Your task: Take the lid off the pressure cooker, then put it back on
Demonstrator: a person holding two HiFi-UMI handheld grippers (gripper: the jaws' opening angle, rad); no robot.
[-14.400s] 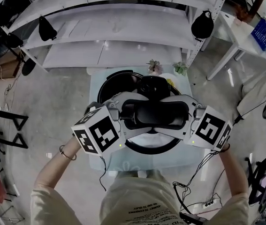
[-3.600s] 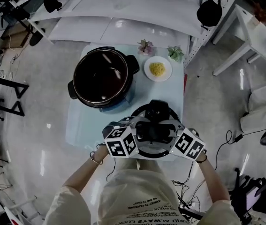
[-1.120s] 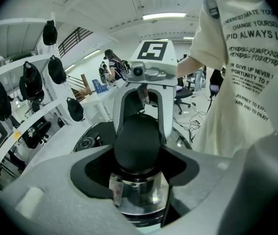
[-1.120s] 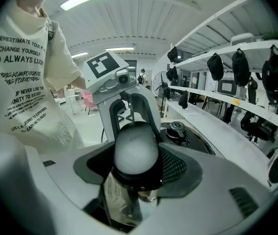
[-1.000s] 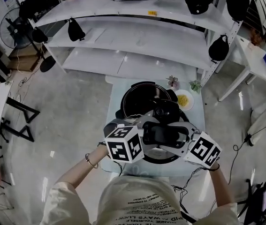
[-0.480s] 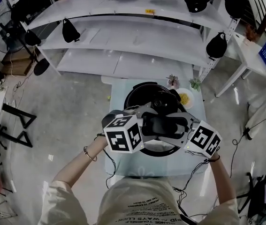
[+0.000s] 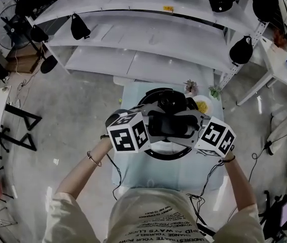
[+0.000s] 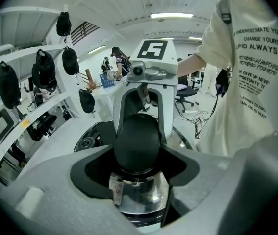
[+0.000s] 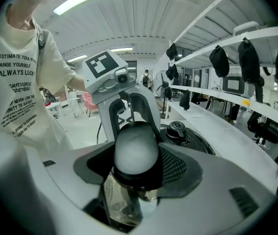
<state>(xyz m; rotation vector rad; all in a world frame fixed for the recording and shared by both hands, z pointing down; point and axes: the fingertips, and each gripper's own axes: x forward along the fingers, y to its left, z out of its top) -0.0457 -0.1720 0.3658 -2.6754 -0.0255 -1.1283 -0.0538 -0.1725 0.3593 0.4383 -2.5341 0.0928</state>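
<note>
The pressure cooker lid [image 7: 169, 152] hangs over the small table with its black handle [image 7: 169, 126] lying crosswise. My left gripper [image 7: 151, 124] is shut on the handle's left end and my right gripper [image 7: 194, 124] on its right end. The handle's rounded end [image 8: 138, 143] fills the jaws in the left gripper view, above the lid's shiny metal. In the right gripper view the other end [image 9: 136, 153] sits the same way, with the lid's valve knob [image 9: 177, 129] beyond. The cooker pot's dark rim [image 7: 156, 91] shows just past the lid; the rest of the pot is hidden.
A plate of yellow food [image 7: 202, 105] and two small plants [image 7: 190, 86] stand at the table's far right. The pale table [image 7: 133, 161] shows bare surface toward the person. White shelves [image 7: 133, 39] with hanging black bags rise behind it.
Both grippers have carried the lid away from the person and over the pot, which is now almost covered from this view.
</note>
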